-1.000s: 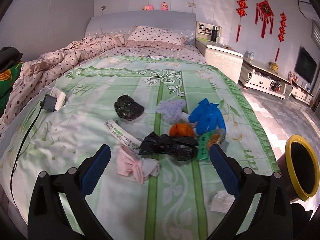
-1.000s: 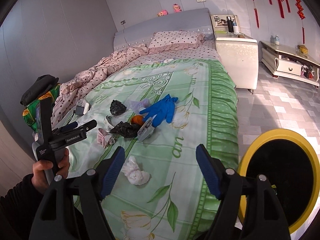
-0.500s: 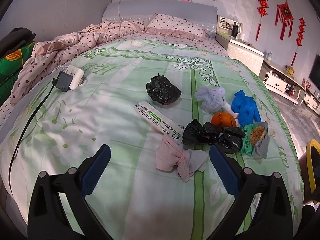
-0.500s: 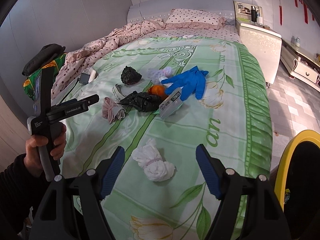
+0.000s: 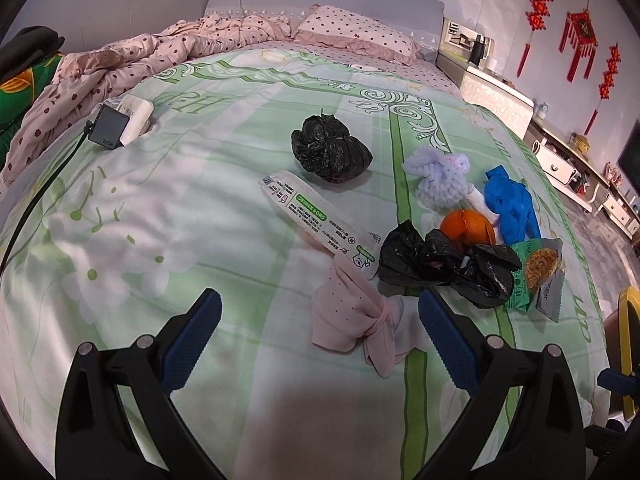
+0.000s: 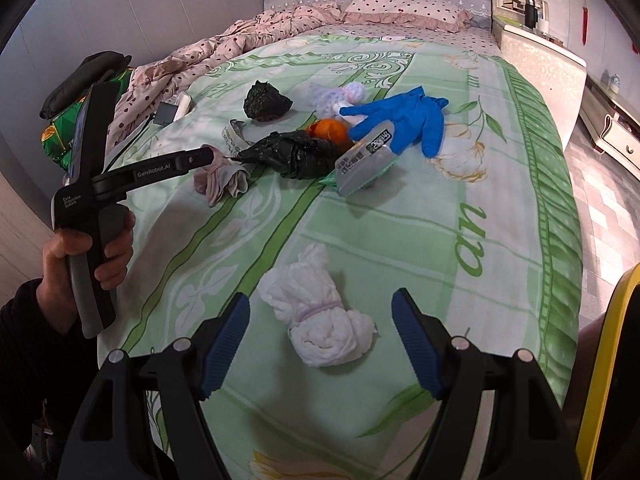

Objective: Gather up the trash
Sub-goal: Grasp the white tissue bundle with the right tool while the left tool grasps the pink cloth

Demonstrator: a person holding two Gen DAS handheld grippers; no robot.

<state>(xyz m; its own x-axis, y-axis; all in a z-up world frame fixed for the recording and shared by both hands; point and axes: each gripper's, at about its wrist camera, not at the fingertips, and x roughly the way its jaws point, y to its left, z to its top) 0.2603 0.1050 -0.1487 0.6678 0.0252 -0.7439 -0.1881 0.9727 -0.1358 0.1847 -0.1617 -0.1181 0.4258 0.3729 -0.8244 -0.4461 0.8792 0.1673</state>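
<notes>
At the far left, by the rumpled dotted quilt, a dark charger leans against a white block, its cable trailing off the green flowered bedspread. The person's left hand grips the handle of the left gripper, which hangs above the cover with its blue-padded jaws spread wide and nothing between the pads; the knotted pink cloth bundle lies on the bed below the gap, nearer the right-hand pad.

Moving right, the trash lies in a loose cluster mid-bed. A tied black bag sits alone, farthest up the bed. A long white wrapper with green print runs slantwise from it down to the pink bundle. Next comes a crumpled black bag, touching an orange behind it. Beyond the orange rests a pale lilac knitted wad, and beside that a blue glove. A green snack packet lies against the crumpled bag's right end.

Nearer the foot of the bed, well apart from the cluster, a white tissue bundle tied round the middle lies on its own. The right gripper hovers over it, jaws held wide apart, pads clear of the tissue on both sides.

At the right edge stands a dark bin with a yellow rim, just beside the bed.
</notes>
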